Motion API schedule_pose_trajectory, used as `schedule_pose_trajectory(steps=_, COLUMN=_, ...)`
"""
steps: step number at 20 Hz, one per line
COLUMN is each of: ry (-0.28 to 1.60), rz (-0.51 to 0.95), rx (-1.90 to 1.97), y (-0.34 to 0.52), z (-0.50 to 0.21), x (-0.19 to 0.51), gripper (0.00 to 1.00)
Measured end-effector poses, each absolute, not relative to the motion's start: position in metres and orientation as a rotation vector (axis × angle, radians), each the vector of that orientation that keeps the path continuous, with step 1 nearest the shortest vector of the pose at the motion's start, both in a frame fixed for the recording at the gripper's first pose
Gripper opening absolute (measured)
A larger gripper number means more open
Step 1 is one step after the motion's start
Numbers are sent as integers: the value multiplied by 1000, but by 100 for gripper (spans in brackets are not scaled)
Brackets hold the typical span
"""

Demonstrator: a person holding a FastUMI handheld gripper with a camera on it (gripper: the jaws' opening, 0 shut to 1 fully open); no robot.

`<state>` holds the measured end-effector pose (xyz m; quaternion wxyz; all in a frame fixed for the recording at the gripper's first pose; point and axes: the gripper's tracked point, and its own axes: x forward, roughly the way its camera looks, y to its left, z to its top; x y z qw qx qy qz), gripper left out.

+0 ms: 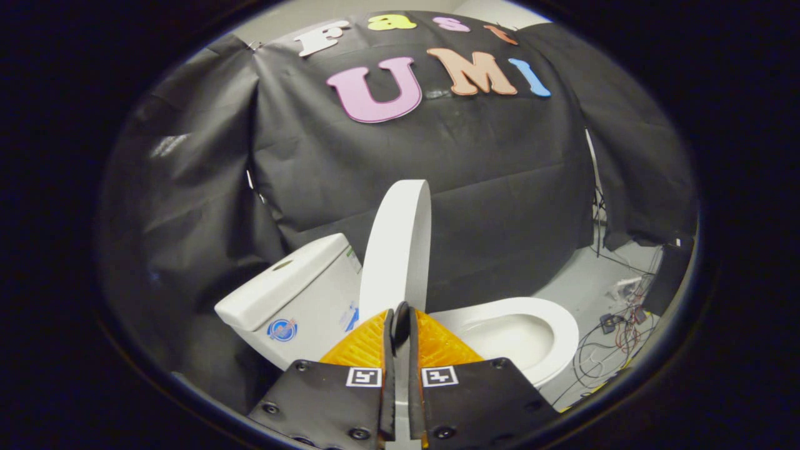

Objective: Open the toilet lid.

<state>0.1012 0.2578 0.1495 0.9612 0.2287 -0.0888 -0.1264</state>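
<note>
- We see the gripper closed down to a narrow slot, with the edge of the toilet lid pinched between its two orange fingers.
- The toilet lid stands raised well clear of the seat, near upright, tilting toward the tank behind it, with a gap left between lid and tank.
- We judge the opening as nearly complete: the lid has yet to rest against the tank.
- Risk 1: release before the lid passes its balance point. Cause: parting the fingers too soon. Result: the lid may drop forward onto the seat.
- Risk 2: slippage. Cause: the grip covers just a thin strip of smooth rim, so a sideways pull away from the tank could free it.
- Risk 3: hard contact. Cause: pushing quickly toward the tank could slam the lid against it.
- Risk 4: fingers trapped between lid and tank if we carry the grip all the way back.
</note>
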Motion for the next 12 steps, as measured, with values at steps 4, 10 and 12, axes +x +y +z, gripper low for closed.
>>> schedule_pose_trajectory(steps=4, ry=-181, rz=-256, rx=428, y=272, z=157, x=108, gripper=9)
schedule_pose_trajectory(steps=10, ry=-163, rz=-196, rx=364, y=298, z=175, x=124, gripper=9)
schedule_pose_trajectory(steps=12, ry=-172, rz=-174, rx=353, y=308, z=182, x=129, gripper=9)
